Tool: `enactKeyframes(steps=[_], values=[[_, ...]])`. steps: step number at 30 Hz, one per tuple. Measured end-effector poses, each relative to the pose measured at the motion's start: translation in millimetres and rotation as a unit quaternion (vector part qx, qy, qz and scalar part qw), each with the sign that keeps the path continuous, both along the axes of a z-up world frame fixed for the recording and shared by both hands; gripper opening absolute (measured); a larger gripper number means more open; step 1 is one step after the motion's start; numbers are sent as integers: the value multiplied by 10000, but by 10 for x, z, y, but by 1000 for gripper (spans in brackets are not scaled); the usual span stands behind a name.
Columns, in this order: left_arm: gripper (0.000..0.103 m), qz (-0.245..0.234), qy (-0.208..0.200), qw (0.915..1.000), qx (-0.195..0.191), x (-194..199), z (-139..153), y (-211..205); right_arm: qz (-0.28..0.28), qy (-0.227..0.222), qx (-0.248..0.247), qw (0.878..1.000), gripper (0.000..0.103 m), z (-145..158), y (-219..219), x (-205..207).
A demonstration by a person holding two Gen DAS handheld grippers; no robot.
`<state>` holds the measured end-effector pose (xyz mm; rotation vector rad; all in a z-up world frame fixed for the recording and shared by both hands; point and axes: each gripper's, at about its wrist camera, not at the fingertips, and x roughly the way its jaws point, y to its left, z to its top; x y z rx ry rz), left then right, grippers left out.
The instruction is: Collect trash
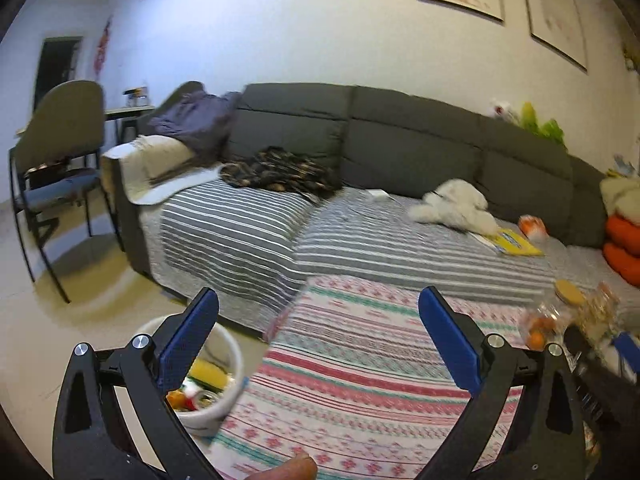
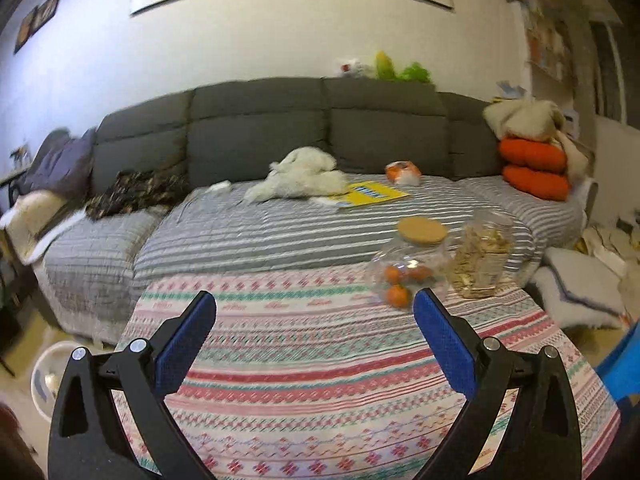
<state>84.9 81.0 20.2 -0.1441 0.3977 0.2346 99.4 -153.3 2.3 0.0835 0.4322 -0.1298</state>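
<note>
A white bin (image 1: 224, 384) stands on the floor left of the table, holding yellow and orange wrappers. My left gripper (image 1: 320, 340) hangs open over the patterned tablecloth (image 1: 360, 360), its left finger above the bin's rim, nothing between the fingers. My right gripper (image 2: 316, 336) is open and empty above the same tablecloth (image 2: 320, 380). The bin (image 2: 48, 380) shows at the lower left of the right wrist view. An orange-and-white crumpled wrapper (image 2: 402, 172) lies on the sofa seat, also seen as the wrapper (image 1: 532, 227) in the left wrist view.
Two clear jars, one with oranges (image 2: 408, 264) and one with snacks (image 2: 480, 260), stand at the table's far right. The grey sofa (image 2: 260, 128) carries a white plush (image 2: 304, 178), a yellow book (image 2: 372, 194) and orange cushions (image 2: 534, 168). A chair (image 1: 60, 168) stands left.
</note>
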Motion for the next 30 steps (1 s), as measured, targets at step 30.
enactKeyframes(steps=[30], values=[[96, -444, 201, 9977, 479, 150, -144, -483, -145, 144, 256, 9995, 96, -169, -209, 87]])
